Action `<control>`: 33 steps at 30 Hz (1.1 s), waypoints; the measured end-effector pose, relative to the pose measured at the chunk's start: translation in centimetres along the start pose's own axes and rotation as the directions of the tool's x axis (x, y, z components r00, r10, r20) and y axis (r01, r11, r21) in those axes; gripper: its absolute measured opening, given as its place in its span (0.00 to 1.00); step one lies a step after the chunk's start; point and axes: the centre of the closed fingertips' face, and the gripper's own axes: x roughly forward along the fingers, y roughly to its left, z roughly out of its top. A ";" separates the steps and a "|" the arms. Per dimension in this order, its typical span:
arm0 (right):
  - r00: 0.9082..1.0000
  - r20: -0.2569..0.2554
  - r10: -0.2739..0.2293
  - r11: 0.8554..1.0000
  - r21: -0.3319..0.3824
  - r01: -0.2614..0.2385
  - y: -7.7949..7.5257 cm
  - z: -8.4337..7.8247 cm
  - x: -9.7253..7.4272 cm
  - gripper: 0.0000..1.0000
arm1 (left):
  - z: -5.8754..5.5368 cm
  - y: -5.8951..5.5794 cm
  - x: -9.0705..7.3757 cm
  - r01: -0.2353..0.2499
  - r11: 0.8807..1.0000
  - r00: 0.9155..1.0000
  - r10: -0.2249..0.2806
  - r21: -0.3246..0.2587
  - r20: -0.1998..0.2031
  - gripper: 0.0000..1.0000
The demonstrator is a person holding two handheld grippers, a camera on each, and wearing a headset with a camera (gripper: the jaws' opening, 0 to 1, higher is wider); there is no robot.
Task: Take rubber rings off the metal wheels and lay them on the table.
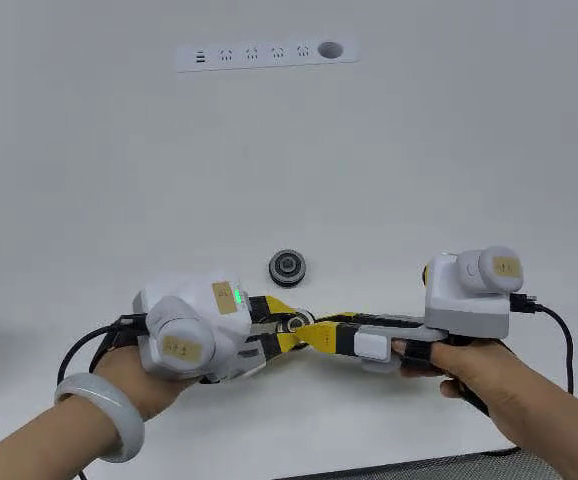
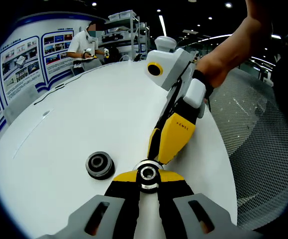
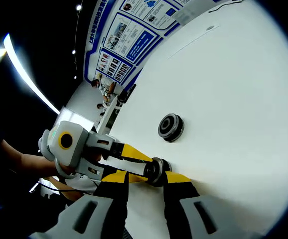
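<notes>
A small metal wheel (image 1: 294,322) (image 2: 148,174) (image 3: 158,168) with a black rubber ring is held just above the white table (image 1: 389,180), between both grippers. My left gripper (image 1: 287,326) (image 2: 148,177) comes in from the left and is shut on the wheel with its yellow-tipped jaws. Opposite it, my right gripper (image 1: 307,333) (image 3: 156,175) is closed on the wheel's rim, where the rubber ring sits. A second wheel (image 1: 288,266) (image 2: 100,165) (image 3: 171,127), still wearing its black ring, lies flat on the table just beyond the grippers.
A white power strip (image 1: 265,52) lies at the far side of the table. The table's near edge runs close under my hands, with gripper cables trailing there. A person (image 2: 84,45) stands far off past the table.
</notes>
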 end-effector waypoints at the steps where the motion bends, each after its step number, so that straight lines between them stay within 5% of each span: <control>1: 1.000 -0.003 -0.003 1.000 -0.002 0.003 -0.1 0.0 0.0 0.28 | 0.0 0.0 0.0 0.000 1.000 1.000 0.000 0.000 0.000 0.13; 20: 0.998 -0.026 -0.057 0.998 0.011 0.057 -1.4 -0.1 0.1 0.11 | 0.0 0.0 0.1 0.001 1.000 1.000 -0.001 -0.004 0.002 0.13; 33: 0.994 -0.057 -0.091 0.995 -0.042 0.089 -1.8 -0.5 0.2 0.07 | 0.0 0.0 0.1 0.002 1.000 1.000 -0.002 -0.003 0.000 0.13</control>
